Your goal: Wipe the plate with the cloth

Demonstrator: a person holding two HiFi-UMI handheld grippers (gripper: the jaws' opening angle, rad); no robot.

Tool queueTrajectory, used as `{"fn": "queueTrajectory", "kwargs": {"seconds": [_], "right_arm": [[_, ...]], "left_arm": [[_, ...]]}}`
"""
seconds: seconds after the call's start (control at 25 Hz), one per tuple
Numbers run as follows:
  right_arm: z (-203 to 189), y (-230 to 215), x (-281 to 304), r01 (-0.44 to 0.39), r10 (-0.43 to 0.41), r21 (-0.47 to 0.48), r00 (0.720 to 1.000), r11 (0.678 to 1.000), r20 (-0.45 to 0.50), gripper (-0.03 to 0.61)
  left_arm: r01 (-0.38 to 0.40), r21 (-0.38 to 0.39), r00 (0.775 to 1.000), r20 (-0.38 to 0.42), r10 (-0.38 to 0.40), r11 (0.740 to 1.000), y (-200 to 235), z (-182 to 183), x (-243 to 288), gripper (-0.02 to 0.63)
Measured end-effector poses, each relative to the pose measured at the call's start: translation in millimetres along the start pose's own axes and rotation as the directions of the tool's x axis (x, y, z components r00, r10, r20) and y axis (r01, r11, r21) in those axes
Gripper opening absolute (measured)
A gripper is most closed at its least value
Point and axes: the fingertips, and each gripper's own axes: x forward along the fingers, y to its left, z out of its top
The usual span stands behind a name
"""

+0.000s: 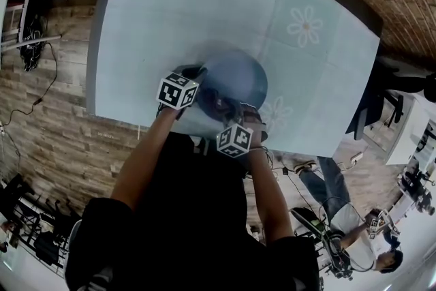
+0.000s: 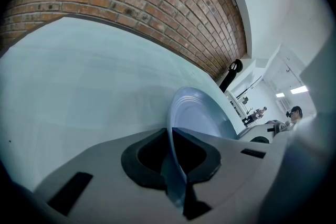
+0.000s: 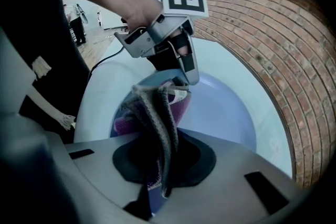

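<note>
Right gripper view: right gripper [image 3: 160, 165] pinches cloth [image 3: 155, 113] at plate [image 3: 226, 113] near-right; left gripper [image 3: 184, 73] clamps left rim, opposite.

In the head view the pale blue round plate [image 1: 238, 82] is blurred, and the tips of the left gripper [image 1: 196, 78] and right gripper [image 1: 228, 111] smear into it. In the right gripper view the grey-and-purple knitted cloth [image 3: 157, 118], hanging ahead of that tool's jaws, covers the plate's near-left part. At the left gripper view's right edge a blurred grey shape [image 2: 310, 128] cannot be identified.
</note>
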Motion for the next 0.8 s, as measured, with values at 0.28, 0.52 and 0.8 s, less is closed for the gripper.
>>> {"fn": "queueTrajectory", "kwargs": {"seconds": [0.28, 0.52, 0.8], "right_arm": [[-17.2, 12.6, -9.2, -0.055, 0.055, -0.093, 0.998, 0.994, -0.006, 0.060], [-27.3, -6.3, -8.8, -0.031, 0.030, -0.104, 0.999, 0.994, -0.012, 0.061], [-25.1, -63.0, 2.5, 0.046, -0.049, -0.116, 0.998, 0.992, -0.025, 0.061]], "left_arm": [[0.004, -0.007, 1.000, -0.006, -0.004, 1.000, -0.4, -0.5, -0.3, 0.051], [0.003, -0.005, 1.000, -0.008, -0.003, 1.000, -0.5, -1.0, 0.6, 0.051], [-0.003, 0.000, 1.000, -0.005, 0.003, 1.000, -0.9, -0.3, 0.3, 0.051]]}}
